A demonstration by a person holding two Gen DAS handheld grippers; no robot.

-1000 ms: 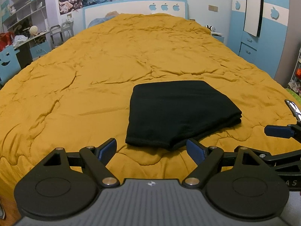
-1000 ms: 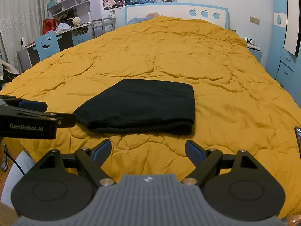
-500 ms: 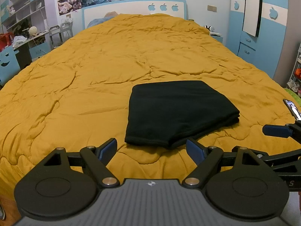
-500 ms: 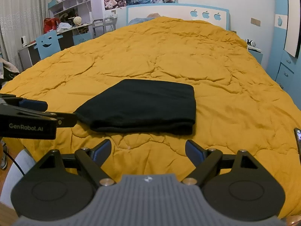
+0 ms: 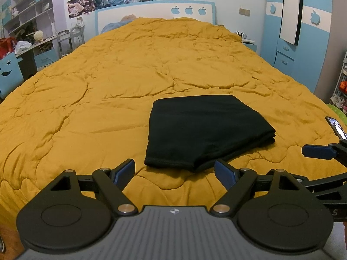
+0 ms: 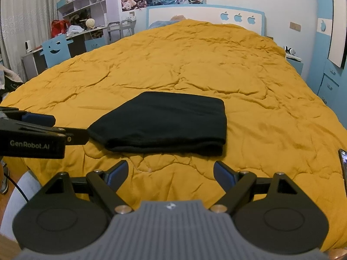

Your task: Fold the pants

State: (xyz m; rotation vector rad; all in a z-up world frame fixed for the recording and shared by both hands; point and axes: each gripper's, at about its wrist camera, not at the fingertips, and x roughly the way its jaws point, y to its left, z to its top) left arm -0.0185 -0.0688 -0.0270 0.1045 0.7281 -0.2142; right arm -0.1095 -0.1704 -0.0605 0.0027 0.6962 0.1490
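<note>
The black pants [image 5: 206,130] lie folded into a compact stack on the mustard-yellow quilt [image 5: 108,86], near the bed's front edge. They also show in the right wrist view [image 6: 167,121]. My left gripper [image 5: 174,173] is open and empty, just short of the stack's near left corner. My right gripper [image 6: 170,172] is open and empty, a little in front of the stack's near edge. The left gripper shows from the side in the right wrist view [image 6: 39,130], and a fingertip [image 5: 318,151] of the right gripper shows in the left wrist view.
A phone [image 5: 337,127] lies on the quilt at the right, also in the right wrist view [image 6: 342,162]. A desk with a blue chair [image 6: 56,49] stands left of the bed. Blue wardrobes [image 5: 303,32] stand to the right. The headboard [image 6: 206,17] is at the far end.
Almost nothing. Both open grippers have drifted very slightly; the folded pants lie still.
</note>
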